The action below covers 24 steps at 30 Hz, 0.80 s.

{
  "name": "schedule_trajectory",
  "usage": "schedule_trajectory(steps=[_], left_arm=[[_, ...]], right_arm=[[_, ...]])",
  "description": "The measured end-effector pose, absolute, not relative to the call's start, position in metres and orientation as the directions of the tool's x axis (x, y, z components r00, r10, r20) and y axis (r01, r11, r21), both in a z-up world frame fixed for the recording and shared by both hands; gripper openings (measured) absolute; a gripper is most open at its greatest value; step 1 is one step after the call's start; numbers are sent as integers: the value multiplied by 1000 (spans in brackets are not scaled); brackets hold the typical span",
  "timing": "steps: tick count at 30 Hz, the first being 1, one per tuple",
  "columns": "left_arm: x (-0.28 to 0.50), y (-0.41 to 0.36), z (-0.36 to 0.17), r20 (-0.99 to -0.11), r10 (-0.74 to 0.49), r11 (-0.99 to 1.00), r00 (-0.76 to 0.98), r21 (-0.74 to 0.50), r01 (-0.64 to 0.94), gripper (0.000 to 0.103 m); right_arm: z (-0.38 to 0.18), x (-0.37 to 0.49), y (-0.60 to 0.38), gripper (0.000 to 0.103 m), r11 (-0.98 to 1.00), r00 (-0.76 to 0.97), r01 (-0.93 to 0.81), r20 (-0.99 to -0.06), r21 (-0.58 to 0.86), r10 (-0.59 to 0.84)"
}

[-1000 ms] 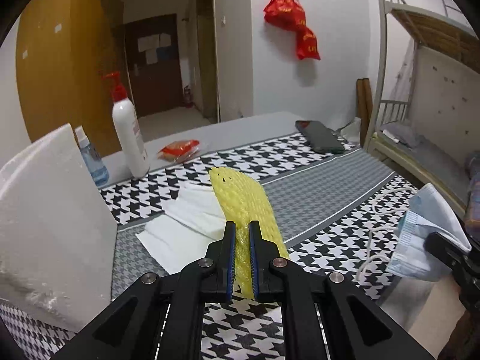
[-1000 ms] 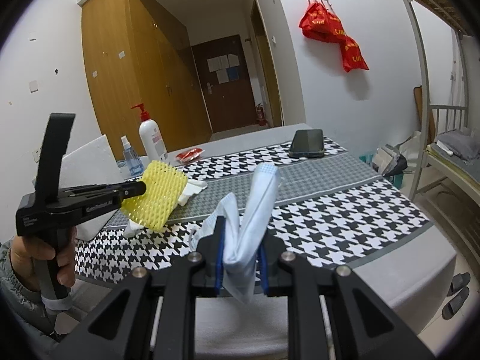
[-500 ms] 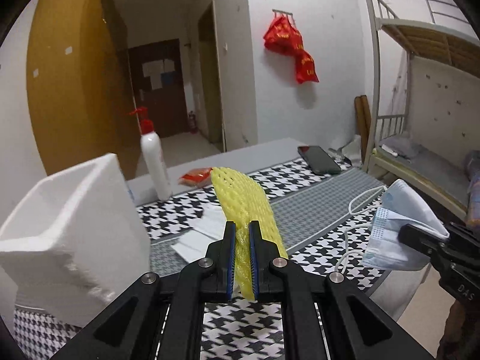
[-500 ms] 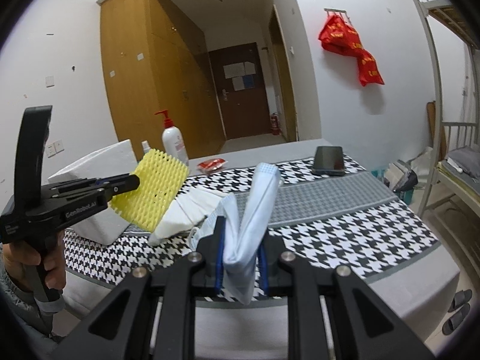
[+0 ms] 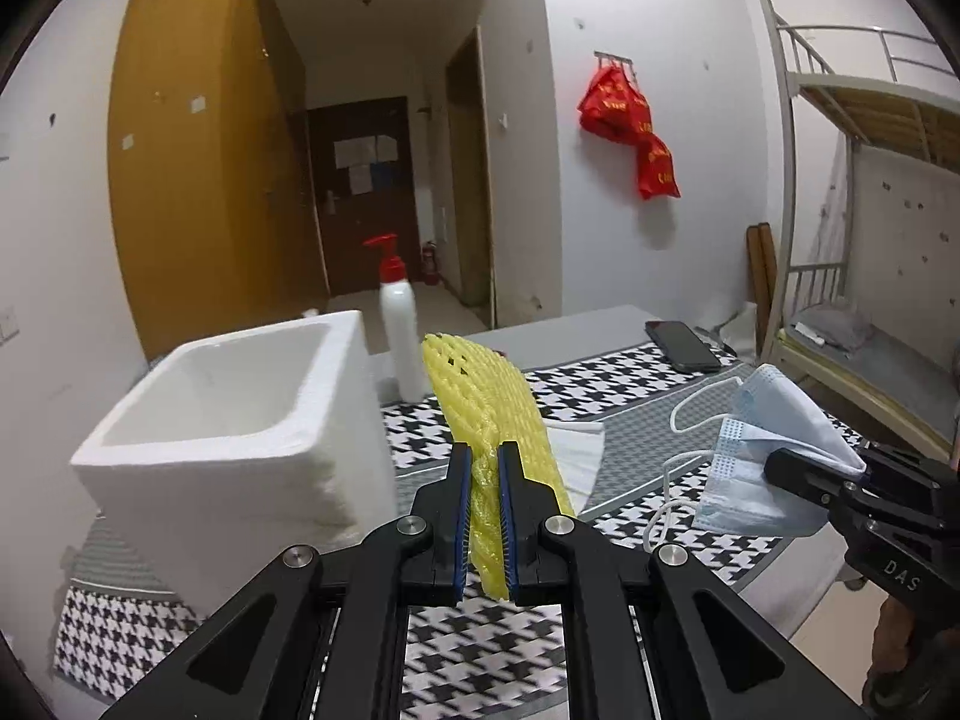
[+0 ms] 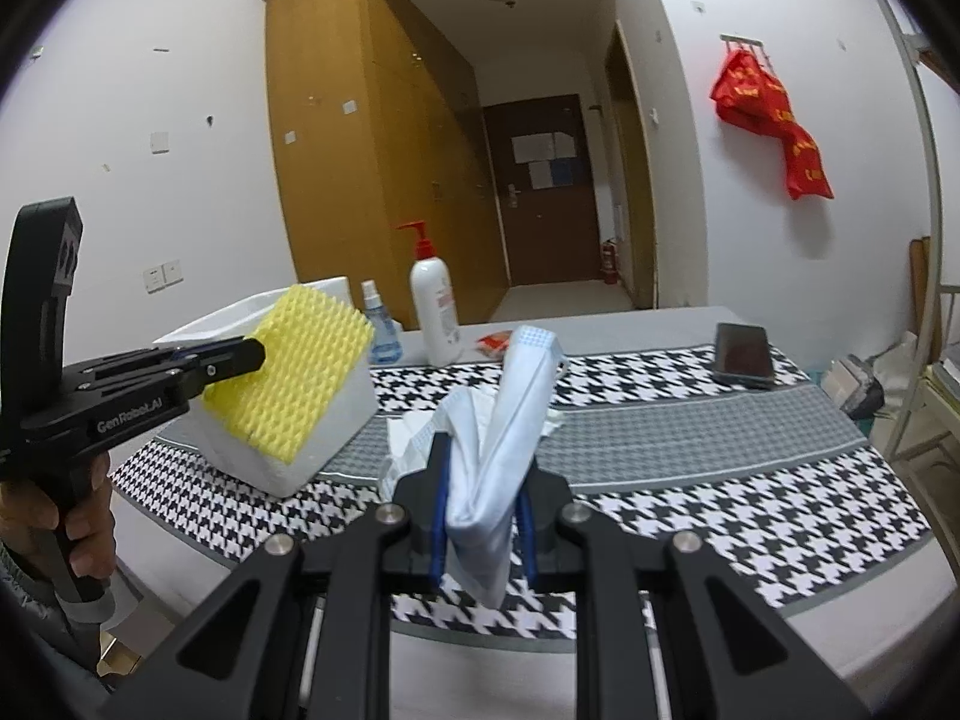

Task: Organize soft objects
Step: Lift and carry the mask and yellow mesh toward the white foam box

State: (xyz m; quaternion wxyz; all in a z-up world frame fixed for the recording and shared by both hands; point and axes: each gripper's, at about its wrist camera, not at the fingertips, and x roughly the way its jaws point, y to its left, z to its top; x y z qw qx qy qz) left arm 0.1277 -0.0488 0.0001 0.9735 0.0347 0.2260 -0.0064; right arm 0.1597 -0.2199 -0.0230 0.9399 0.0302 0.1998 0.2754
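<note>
My left gripper [image 5: 485, 468] is shut on a yellow foam net sleeve [image 5: 480, 396] and holds it in the air to the right of the open white foam box [image 5: 240, 420]. In the right wrist view the left gripper [image 6: 255, 354] holds the sleeve [image 6: 294, 384] in front of the box [image 6: 324, 420]. My right gripper [image 6: 483, 474] is shut on a light blue face mask [image 6: 510, 420], held above the table. The mask [image 5: 762, 450] also shows at the right of the left wrist view, in the right gripper [image 5: 780, 468].
A houndstooth cloth covers the table [image 6: 750, 510]. White tissues [image 5: 576, 450] lie in its middle. A white pump bottle [image 6: 435, 312], a small spray bottle [image 6: 378, 330], a red packet [image 6: 495, 342] and a dark phone [image 6: 741, 354] sit at the back. A bunk bed [image 5: 870, 300] stands right.
Both grippers rose and drew back from the table with their loads. The left gripper turned left, so the foam box's open top now shows beside the sleeve.
</note>
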Motion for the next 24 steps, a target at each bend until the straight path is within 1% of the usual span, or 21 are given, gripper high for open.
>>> schedule_trajectory(steps=[12,24], left_arm=[[94,11,2,-412,67,998,909,21,-64,9],[49,54,4,-382,165,983,909,-16,-184,9]], right_arm=[[-9,144,-168,22,807,739,-575,-337,134,583],[4,132,-112,22,722,663,-687,-332,86,671]])
